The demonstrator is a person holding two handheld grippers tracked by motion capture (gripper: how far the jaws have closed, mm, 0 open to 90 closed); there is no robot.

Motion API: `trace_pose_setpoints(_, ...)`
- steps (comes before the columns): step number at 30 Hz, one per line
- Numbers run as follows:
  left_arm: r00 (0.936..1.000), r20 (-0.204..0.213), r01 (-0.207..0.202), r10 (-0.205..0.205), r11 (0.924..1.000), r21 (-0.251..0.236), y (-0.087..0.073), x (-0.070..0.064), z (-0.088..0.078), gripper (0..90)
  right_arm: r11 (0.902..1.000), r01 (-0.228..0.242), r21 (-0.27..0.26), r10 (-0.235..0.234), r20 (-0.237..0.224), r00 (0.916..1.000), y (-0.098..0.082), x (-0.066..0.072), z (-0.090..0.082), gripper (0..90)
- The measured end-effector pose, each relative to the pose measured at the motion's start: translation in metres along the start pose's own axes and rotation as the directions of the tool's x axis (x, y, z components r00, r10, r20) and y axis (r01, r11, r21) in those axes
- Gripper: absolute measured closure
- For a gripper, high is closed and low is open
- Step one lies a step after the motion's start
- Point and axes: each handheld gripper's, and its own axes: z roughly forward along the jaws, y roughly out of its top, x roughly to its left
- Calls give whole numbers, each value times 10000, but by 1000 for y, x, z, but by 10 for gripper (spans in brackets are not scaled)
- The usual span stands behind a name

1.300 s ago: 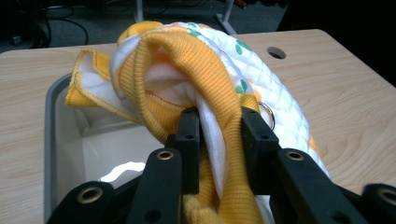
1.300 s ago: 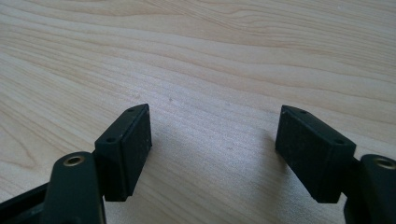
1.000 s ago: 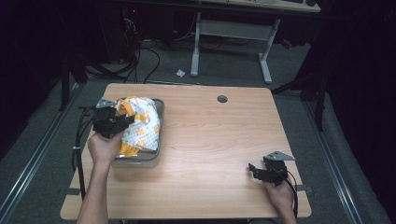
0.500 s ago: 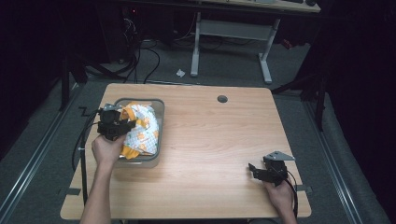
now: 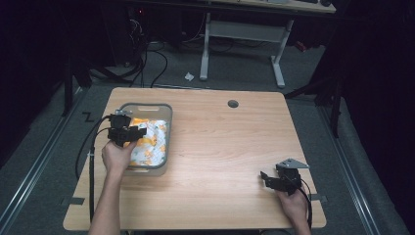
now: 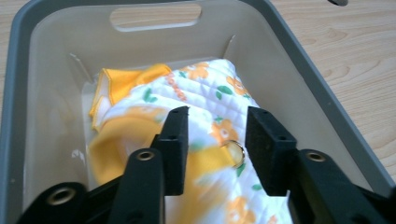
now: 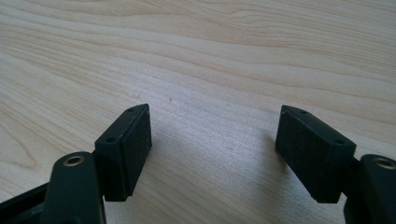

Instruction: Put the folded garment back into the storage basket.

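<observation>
Left gripper (image 6: 215, 140): jaws spread, now lowered over floral cloth (image 6: 205, 93) inside grey bin (image 6: 299, 60); cloth deposited. Right gripper (image 7: 212, 154): spread, idle on table (image 7: 210, 46).

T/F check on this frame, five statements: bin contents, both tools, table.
1. The grey plastic bin holds a white quilted cloth with orange flowers. True.
2. The left tool is clamped shut on the cloth. False: its jaws stand apart above the cloth, inside the bin.
3. The right tool is open over the bare light wooden table. True.
4. The bin sits at the table's right edge. False: it sits at the left side, near the left tool.
5. The right tool holds a metal ring. False: nothing lies between its jaws; a small metal ring lies on the cloth in the bin.
</observation>
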Motion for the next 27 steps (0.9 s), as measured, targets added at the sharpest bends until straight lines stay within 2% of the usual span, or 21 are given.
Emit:
trace_pose_setpoints(2, 9997, -191, -148, 149, 9999, 56, -1, -2, 0, 555, 10000, 0, -1, 0, -3, 10000, 0, 0, 0, 272)
trace_pose_setpoints(10, 9993, 25, -385, 386, 9990, -236, 0, -13, -5, 472, 10000, -3, -1, 3, -2, 10000, 0, 0, 0, 272)
trace_pose_setpoints(13, 9991, -72, -427, 425, 9984, -376, -1, -18, -9, 437, 10000, 2, 0, -2, -2, 10000, 0, 0, 0, 272)
trace_pose_setpoints(15, 9995, 73, -290, 294, 9983, -498, -2, -19, -11, 426, 10000, -1, 1, 1, -2, 10000, 0, 0, 0, 272)
trace_pose_setpoints(20, 9996, 111, -250, 256, 9985, -495, -4, -26, -16, 426, 10000, 0, -1, 0, 1, 10000, 0, 0, 0, 272)
trace_pose_setpoints(27, 9985, 154, -521, 532, 9968, -614, -7, -37, -18, 411, 10000, 1, -1, -1, -1, 10000, 0, 0, 0, 272)
